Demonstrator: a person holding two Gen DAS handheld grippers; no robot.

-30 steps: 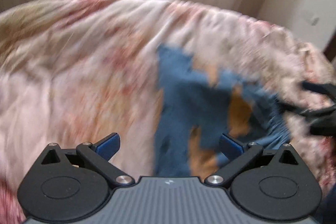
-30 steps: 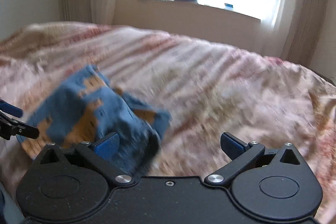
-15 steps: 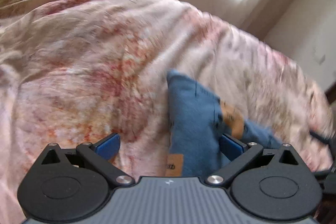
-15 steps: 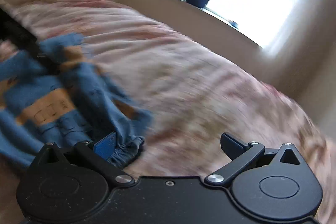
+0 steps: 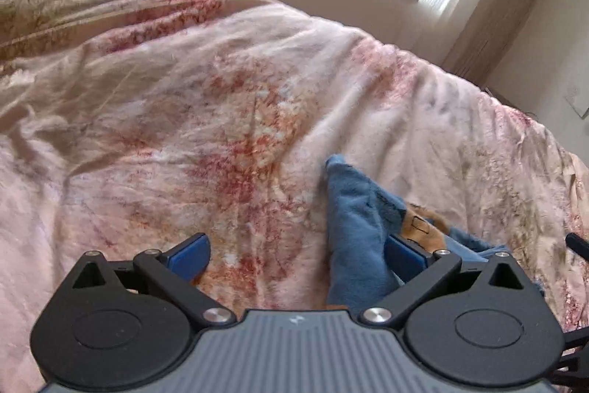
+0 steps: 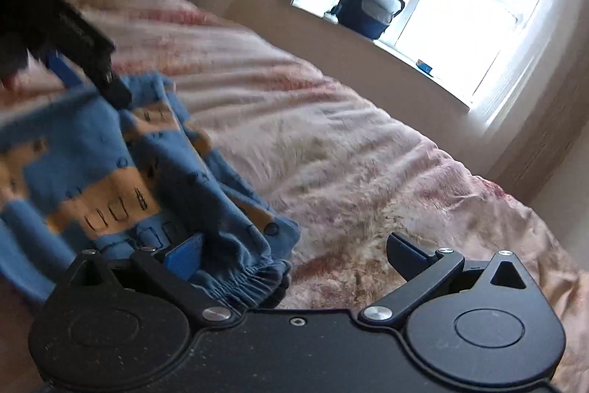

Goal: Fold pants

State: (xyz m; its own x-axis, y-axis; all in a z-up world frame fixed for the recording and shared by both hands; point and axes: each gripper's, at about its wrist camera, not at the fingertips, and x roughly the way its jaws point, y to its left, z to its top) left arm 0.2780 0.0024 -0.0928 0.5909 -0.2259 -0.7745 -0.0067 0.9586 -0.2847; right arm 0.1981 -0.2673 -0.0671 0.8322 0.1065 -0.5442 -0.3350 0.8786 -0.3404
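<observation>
Blue pants with orange patches (image 6: 110, 172) lie crumpled on the bed; in the left wrist view a bunched blue fold of the pants (image 5: 353, 227) rises at lower right. My left gripper (image 5: 296, 255) is open, the fold lying just inside its right finger (image 5: 405, 255). My right gripper (image 6: 294, 253) is open too, low over the gathered waistband (image 6: 250, 282), which lies by its left finger (image 6: 184, 258). In the right wrist view the left gripper shows blurred at the upper left, above the far end of the pants.
A pink and red flowered bedspread (image 5: 221, 120) covers the bed. A dark backpack (image 6: 371, 4) and a small blue box (image 6: 424, 65) sit on the window sill beyond. Curtains hang at both sides, and a wall stands on the right.
Both grippers have come down close to the pants and the bed. The left one now has the cloth by its right finger, the right one sits at the waistband. Both stayed open.
</observation>
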